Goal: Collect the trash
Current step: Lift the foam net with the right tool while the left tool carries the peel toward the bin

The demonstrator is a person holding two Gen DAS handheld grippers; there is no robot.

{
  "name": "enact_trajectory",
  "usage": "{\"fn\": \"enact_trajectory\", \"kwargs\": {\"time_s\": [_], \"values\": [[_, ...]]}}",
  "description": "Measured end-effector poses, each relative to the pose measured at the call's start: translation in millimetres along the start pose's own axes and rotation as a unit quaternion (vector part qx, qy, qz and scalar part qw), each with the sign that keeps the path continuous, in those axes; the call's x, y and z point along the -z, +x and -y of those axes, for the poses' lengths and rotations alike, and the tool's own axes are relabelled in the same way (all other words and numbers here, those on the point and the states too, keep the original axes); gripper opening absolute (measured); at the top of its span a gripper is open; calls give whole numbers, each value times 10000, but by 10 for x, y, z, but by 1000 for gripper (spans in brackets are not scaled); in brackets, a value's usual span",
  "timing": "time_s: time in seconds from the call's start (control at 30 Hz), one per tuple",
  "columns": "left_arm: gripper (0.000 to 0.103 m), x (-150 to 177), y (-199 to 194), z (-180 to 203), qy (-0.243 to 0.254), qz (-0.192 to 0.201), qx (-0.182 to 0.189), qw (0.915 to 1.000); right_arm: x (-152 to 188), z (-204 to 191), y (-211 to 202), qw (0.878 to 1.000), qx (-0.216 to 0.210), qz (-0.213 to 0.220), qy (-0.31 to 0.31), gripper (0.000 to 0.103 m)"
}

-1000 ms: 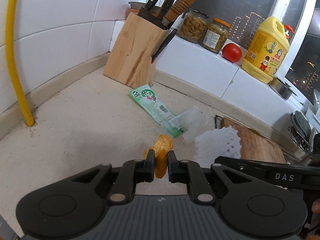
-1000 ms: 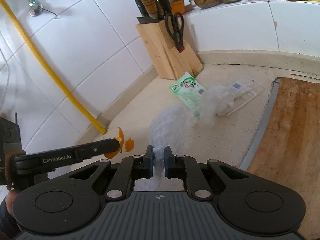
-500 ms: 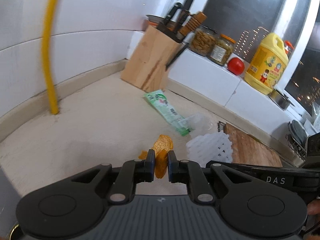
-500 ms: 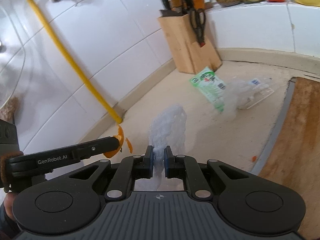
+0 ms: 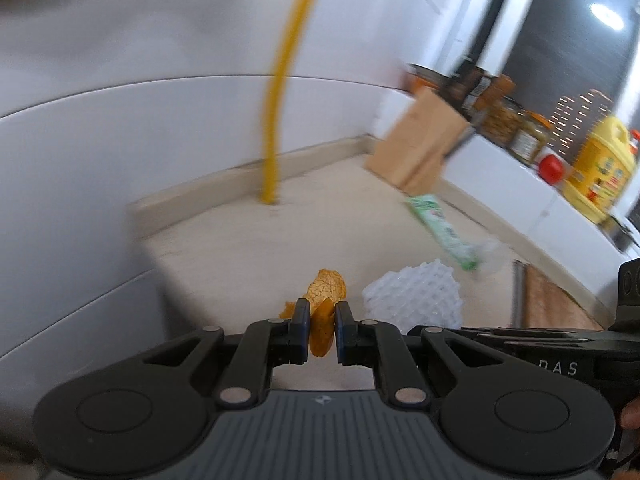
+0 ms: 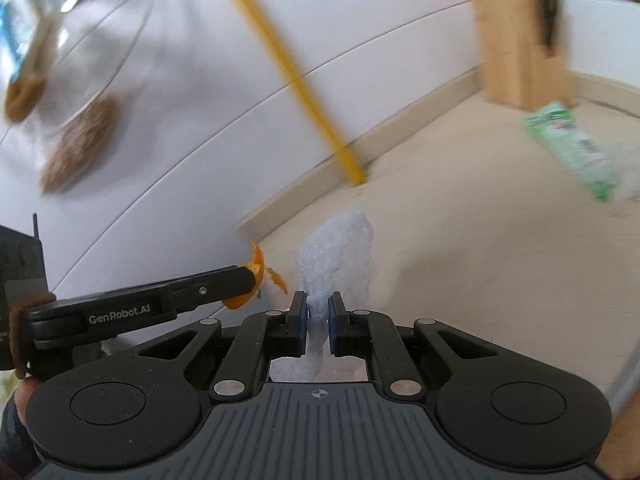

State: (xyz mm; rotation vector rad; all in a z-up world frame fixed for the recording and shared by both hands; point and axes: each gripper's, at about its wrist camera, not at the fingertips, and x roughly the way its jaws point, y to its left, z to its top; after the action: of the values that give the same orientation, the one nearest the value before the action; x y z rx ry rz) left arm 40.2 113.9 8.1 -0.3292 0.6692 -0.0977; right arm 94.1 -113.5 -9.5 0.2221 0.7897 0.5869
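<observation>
Left gripper [image 5: 322, 322] clamped on orange peel [image 5: 325, 294]; right gripper [image 6: 318, 314] pinching white foam net [image 6: 336, 254], both held above the countertop [image 5: 240, 240]. Green wrapper [image 5: 438, 228] lies by knife block [image 5: 416, 148]. Carry both level, grips firm, no shaking until over a bin

A yellow pipe [image 5: 276, 120] rose from the counter [image 5: 248, 248] against the white tiled wall [image 5: 120, 120]. A knife block [image 5: 418, 148] stood in the corner, with jars [image 5: 508, 124], a tomato [image 5: 551, 169] and a yellow jug [image 5: 602, 168] on the ledge beside it.
</observation>
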Motion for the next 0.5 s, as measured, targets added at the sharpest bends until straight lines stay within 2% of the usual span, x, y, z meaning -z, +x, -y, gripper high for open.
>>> {"fn": "enact_trajectory", "kwargs": {"time_s": [0.23,0.5], "values": [[9,224,-337,-464,-457,60,-595,9972,107,-517,483,9955,-567,-563,-506,14],[9,457,-407,-950,-891,-95,-1108,9898,272,-907,1026,9883,-621,-1044,-920,15]]}}
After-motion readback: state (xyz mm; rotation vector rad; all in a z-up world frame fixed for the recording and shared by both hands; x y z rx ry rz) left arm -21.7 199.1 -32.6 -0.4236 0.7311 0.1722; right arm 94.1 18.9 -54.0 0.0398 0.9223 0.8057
